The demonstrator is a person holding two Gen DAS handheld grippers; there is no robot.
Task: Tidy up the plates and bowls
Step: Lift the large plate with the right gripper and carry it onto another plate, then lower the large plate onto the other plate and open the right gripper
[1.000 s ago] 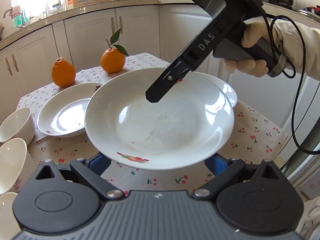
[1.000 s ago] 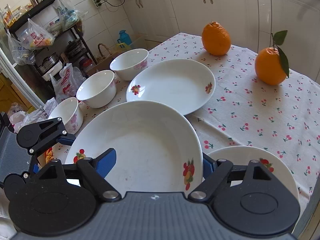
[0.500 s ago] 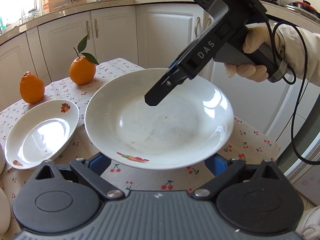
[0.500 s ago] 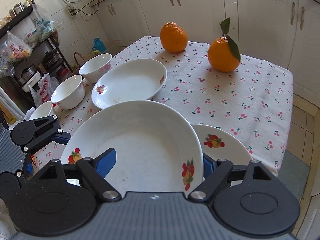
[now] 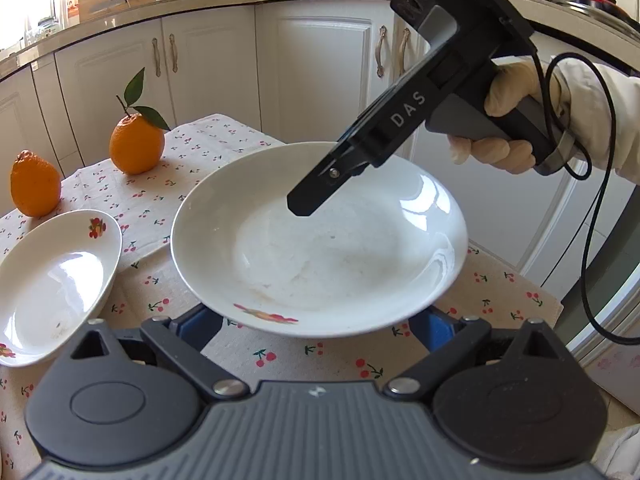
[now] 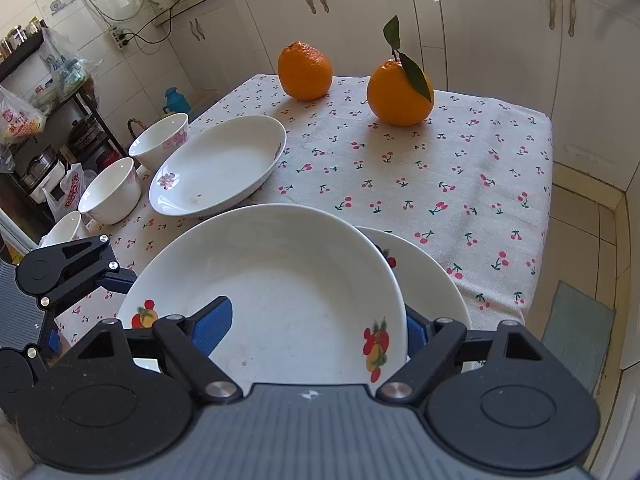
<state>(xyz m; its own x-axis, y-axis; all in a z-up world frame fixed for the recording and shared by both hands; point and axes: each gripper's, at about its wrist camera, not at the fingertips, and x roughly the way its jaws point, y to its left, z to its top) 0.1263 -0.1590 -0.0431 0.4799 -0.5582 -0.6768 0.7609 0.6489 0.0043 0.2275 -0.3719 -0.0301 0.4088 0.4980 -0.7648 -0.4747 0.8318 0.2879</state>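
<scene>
The deep white ceramic plate with fruit decals point(image 6: 276, 296) hangs in the air between both tools, the left gripper point(image 5: 316, 324) clamping its near rim and the right gripper point(image 6: 316, 328) its opposite rim; a second white decal plate point(image 6: 436, 284) lies on the cherry-print tablecloth point(image 6: 460, 168) just below to the right (likely the stacking spot).

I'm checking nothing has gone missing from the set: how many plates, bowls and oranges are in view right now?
Plates: 3: held plate, plate beneath it, oval plate.
Bowls: 3: far bowl, middle bowl, near bowl.
Oranges: 2: leafy orange, plain orange.
Total: 8
</scene>
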